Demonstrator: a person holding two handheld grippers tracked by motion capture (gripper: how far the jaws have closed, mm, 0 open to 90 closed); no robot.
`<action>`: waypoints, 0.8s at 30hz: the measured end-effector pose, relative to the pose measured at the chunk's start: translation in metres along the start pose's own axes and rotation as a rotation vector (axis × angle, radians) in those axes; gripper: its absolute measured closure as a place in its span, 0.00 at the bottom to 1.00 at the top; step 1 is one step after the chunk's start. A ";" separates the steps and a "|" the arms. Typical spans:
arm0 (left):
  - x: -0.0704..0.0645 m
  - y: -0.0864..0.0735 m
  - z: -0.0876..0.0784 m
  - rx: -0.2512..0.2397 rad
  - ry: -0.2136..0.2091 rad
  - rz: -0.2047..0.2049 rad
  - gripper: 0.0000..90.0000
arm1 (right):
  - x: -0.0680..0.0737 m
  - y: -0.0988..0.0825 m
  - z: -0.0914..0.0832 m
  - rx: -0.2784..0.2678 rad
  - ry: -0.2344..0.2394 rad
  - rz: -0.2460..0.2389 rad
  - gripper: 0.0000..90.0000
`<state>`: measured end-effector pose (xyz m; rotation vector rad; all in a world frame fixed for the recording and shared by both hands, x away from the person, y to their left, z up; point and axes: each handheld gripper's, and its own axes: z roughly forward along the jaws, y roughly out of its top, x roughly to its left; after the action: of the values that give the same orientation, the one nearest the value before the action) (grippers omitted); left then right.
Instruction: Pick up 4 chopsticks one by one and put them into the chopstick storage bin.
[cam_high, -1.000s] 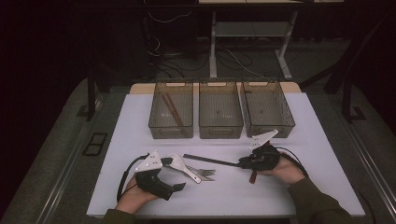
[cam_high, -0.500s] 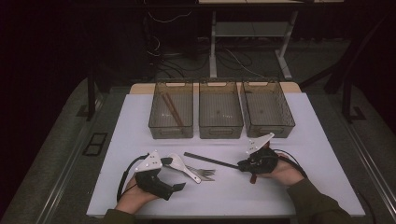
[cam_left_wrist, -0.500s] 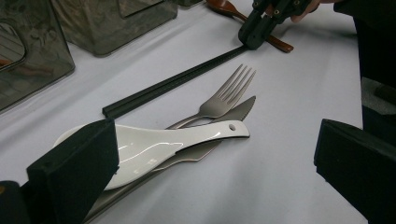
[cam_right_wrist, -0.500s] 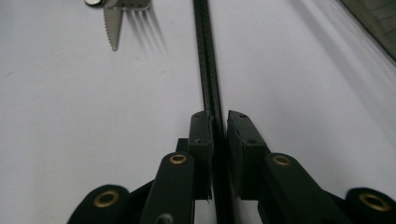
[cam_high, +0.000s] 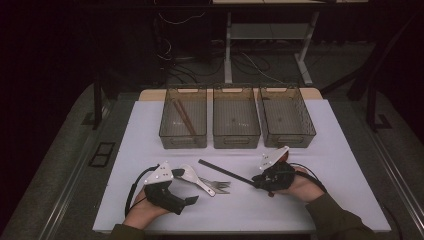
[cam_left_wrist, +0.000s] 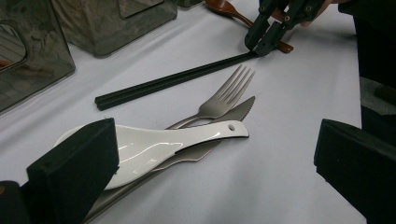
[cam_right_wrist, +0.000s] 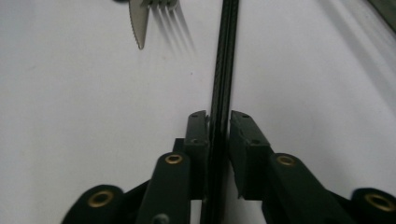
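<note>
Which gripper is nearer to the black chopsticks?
Right. The right gripper has the black chopsticks between its jaws at one end; the left gripper rests apart, beside the white spoon.

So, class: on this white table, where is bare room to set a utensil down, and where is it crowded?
Free: the near edge between the left claw and right claw, and the strips left and right of the three bins. Crowded: the middle, where white spoon, fork, knife and black chopsticks lie.

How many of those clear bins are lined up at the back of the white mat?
3: the left clear plastic bin holding brown sticks, the middle bin and the right bin, side by side.
</note>
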<state>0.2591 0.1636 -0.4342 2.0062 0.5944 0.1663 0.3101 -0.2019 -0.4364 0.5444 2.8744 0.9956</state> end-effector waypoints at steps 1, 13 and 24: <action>0.000 0.000 0.000 0.000 0.000 -0.001 0.00 | -0.001 0.000 -0.001 -0.012 0.003 0.006 0.80; -0.001 0.000 0.002 0.003 -0.002 0.002 0.00 | -0.005 0.014 0.009 -0.076 -0.011 0.124 0.88; 0.000 0.000 0.001 0.004 -0.002 0.004 0.00 | -0.004 0.020 0.020 -0.055 -0.034 0.089 0.91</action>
<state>0.2592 0.1628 -0.4344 2.0114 0.5901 0.1652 0.3229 -0.1771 -0.4405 0.6841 2.8059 1.0639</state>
